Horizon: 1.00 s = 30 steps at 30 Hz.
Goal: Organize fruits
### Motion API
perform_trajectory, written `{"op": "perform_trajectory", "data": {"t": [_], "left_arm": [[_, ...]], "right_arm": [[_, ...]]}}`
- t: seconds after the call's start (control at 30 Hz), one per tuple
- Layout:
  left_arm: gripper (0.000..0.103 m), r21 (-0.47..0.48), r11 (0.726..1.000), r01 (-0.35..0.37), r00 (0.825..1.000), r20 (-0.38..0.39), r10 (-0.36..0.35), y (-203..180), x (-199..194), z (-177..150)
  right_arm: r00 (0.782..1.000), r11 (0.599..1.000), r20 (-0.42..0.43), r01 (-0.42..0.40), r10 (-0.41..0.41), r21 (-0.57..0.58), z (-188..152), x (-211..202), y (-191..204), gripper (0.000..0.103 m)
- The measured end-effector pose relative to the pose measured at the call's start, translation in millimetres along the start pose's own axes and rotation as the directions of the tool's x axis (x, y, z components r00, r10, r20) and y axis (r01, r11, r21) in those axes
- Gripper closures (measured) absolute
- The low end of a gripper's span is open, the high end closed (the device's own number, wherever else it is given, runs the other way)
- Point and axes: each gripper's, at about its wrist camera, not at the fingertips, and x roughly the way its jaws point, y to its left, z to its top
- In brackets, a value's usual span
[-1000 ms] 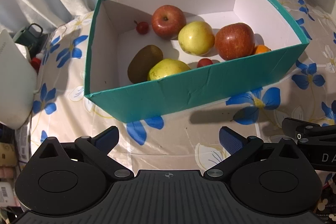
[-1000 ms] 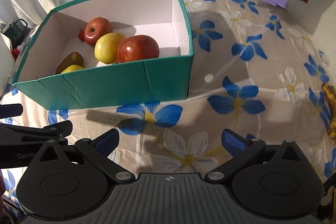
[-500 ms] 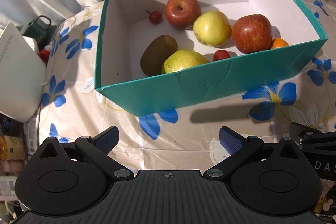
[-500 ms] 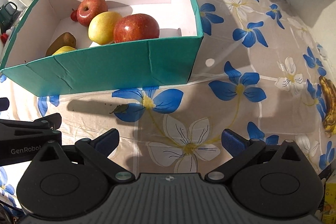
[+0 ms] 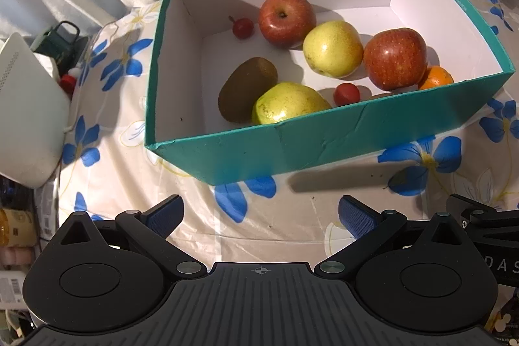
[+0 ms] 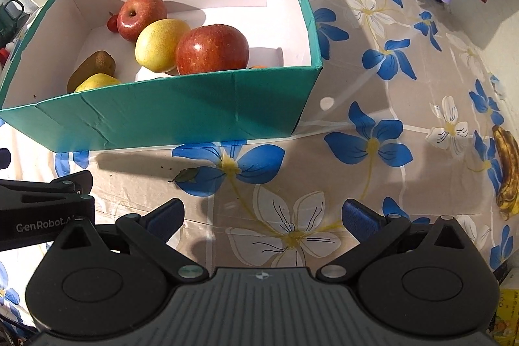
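Both the left gripper point(image 5: 259, 211) and right gripper point(image 6: 263, 214) hang wide and empty. Ahead of the fingers, the fruits sit in the box point(image 5: 324, 138); a banana point(image 6: 506, 164) lies far right on the worktop, likely soft, best pinched mid-length gently.

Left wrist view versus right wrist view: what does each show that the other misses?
Only the left wrist view shows the small red fruit near the front wall and most of the orange. Only the right shows a spotted banana on the cloth. Both share the teal box, two red apples, two yellow fruits, the kiwi and open fingers.
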Motion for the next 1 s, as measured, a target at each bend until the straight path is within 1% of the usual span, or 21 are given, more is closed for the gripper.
{"op": "perform_trajectory", "data": {"t": [0.17, 0.3, 0.37, 0.5, 0.6, 0.8, 1.0], "left_arm": [[0.000, -0.013, 1.000, 0.002, 1.000, 0.000, -0.002, 3, -2, 2], [0.000, -0.014, 1.000, -0.011, 1.000, 0.001, 0.011, 5, -6, 7], [0.000, -0.009, 1.000, -0.028, 1.000, 0.011, 0.028, 5, -9, 11], [0.000, 0.001, 0.998, -0.064, 0.997, 0.036, 0.064, 4, -15, 17], [0.000, 0.017, 0.996, -0.085, 0.995, 0.046, 0.084, 3, -15, 20], [0.000, 0.030, 0.993, -0.110, 0.993, 0.033, 0.109, 1, -10, 20], [0.000, 0.010, 0.993, -0.117, 0.993, 0.020, 0.117, 2, -8, 22]], "right_arm": [[1.000, 1.000, 0.009, 0.014, -0.014, -0.011, 3, -2, 1, 0.000], [0.999, 0.999, 0.026, 0.030, -0.030, -0.031, 8, -6, 6, 0.000], [0.998, 0.998, 0.039, 0.050, -0.049, -0.042, 12, -9, 8, 0.000], [0.997, 0.997, 0.055, 0.058, -0.055, -0.052, 21, -13, 9, 0.000], [0.998, 0.998, 0.045, 0.053, -0.050, -0.046, 26, -12, 8, 0.000], [0.998, 0.997, 0.013, 0.055, -0.054, -0.053, 29, -4, 11, 0.000], [0.999, 0.997, 0.002, 0.044, -0.044, -0.056, 33, 0, 10, 0.000]]}}
